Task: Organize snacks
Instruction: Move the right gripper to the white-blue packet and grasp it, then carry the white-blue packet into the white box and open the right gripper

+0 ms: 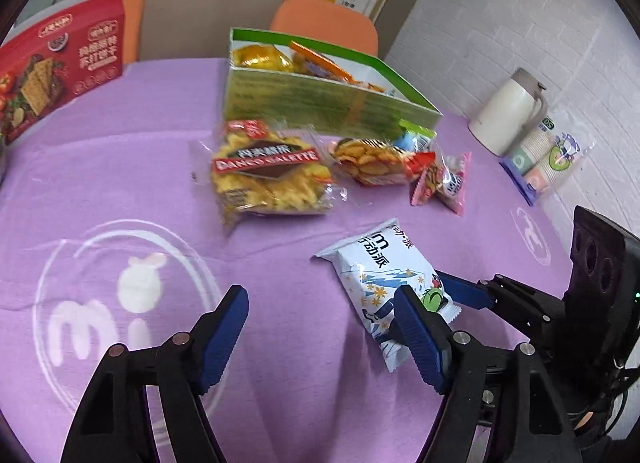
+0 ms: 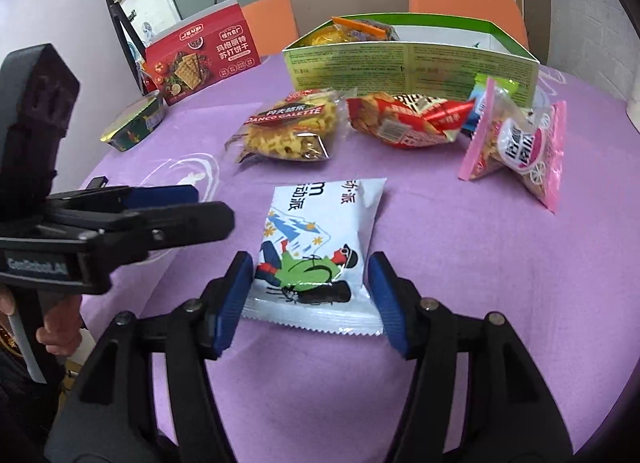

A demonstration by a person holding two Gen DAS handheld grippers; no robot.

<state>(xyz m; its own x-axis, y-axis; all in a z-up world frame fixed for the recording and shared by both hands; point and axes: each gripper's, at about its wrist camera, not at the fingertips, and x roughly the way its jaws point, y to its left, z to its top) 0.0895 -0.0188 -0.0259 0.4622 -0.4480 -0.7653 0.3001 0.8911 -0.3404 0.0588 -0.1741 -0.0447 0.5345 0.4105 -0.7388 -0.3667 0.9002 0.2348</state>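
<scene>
We take the green open box [image 2: 412, 63] at the back of the purple-clothed bench [image 2: 480, 283] as landmark. In front of it lie a Danco Galette pack [image 2: 288, 127], a red chip bag [image 2: 404, 119] and a pink snack pouch [image 2: 520, 147]. Nearer than these lies the white snack packet [image 2: 320, 251]. Our right gripper [image 2: 310, 295] straddles its near end, blue pads at both edges; we cannot tell whether they press. Our left gripper [image 1: 320, 323] stands partly open, empty, beside that packet.
</scene>
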